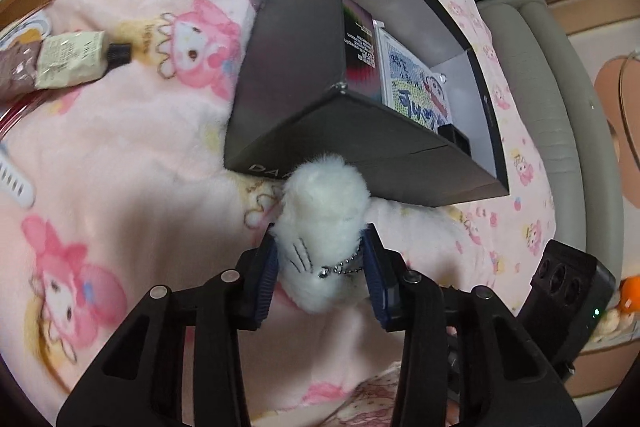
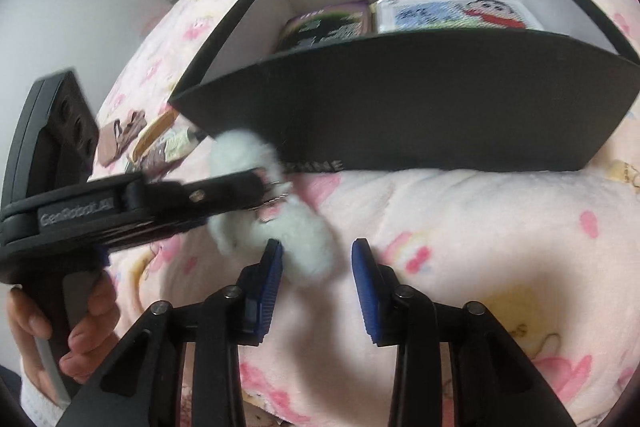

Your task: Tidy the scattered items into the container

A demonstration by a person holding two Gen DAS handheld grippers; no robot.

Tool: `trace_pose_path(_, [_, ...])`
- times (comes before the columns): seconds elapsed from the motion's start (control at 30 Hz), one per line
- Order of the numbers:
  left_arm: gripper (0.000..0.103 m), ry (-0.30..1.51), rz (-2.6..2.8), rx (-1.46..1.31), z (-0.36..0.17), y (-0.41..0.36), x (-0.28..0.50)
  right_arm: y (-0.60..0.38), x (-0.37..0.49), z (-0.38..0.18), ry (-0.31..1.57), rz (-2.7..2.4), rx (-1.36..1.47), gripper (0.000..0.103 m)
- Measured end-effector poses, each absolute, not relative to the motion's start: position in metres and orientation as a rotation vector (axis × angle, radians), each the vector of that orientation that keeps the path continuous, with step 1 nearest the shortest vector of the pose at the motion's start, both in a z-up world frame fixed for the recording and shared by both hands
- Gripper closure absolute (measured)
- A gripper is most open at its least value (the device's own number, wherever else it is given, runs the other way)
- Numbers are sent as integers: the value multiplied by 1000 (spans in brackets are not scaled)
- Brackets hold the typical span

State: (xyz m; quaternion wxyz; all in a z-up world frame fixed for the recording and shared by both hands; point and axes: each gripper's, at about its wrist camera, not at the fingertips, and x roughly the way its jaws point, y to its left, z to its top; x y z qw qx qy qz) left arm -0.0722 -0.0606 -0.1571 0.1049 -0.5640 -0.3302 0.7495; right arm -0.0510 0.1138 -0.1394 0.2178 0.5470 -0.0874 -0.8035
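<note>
Left gripper [image 1: 320,267] clamped on white plush toy [image 1: 324,223], pads pressed into fur at both flanks, bead chain hanging across the near side. Toy resting on pink blanket [image 1: 120,155], head end touching near wall of black box [image 1: 304,75]. Long axis of toy along gripper's pointing line, toward 12 o'clock in left wrist view. Box opening at about 1 o'clock from toy, up and over the near wall; booklets [image 1: 412,83] already inside. Right gripper [image 2: 318,279] empty, jaws apart over bare blanket; toy [image 2: 280,227] at its 11 o'clock, just beside left pad. Left hand nearer; lift over wall judged next. Tube [image 1: 72,61] at 10 o'clock, well apart
</note>
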Motion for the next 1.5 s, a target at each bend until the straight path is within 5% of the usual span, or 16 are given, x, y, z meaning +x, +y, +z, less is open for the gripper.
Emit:
trace_pose_path(0.37, [63, -1058, 2200, -1687, -150, -63, -61, 123, -52, -135, -322, -2205, 1484, 75])
trace_pose_path(0.5, [50, -1051, 2186, -1656, -157, -69, -69, 110, -46, -141, -257, -2165, 1508, 68])
trace_pose_path(1.0, [62, -1155, 2090, -1591, -169, -73, -68, 127, -57, -145, -337, -2351, 1501, 68])
trace_pose_path(1.13, [46, -1183, 2130, -1587, -170, -88, -72, 126, -56, -145, -369, -2296, 1498, 68])
trace_pose_path(1.4, [46, -1166, 2071, -1626, -188, -81, -89, 111, -66, -156, -337, -2236, 1539, 62])
trace_pose_path(1.5, [59, -1133, 2077, -1634, -186, -71, -90, 106, -73, -153, -279, -2259, 1507, 63])
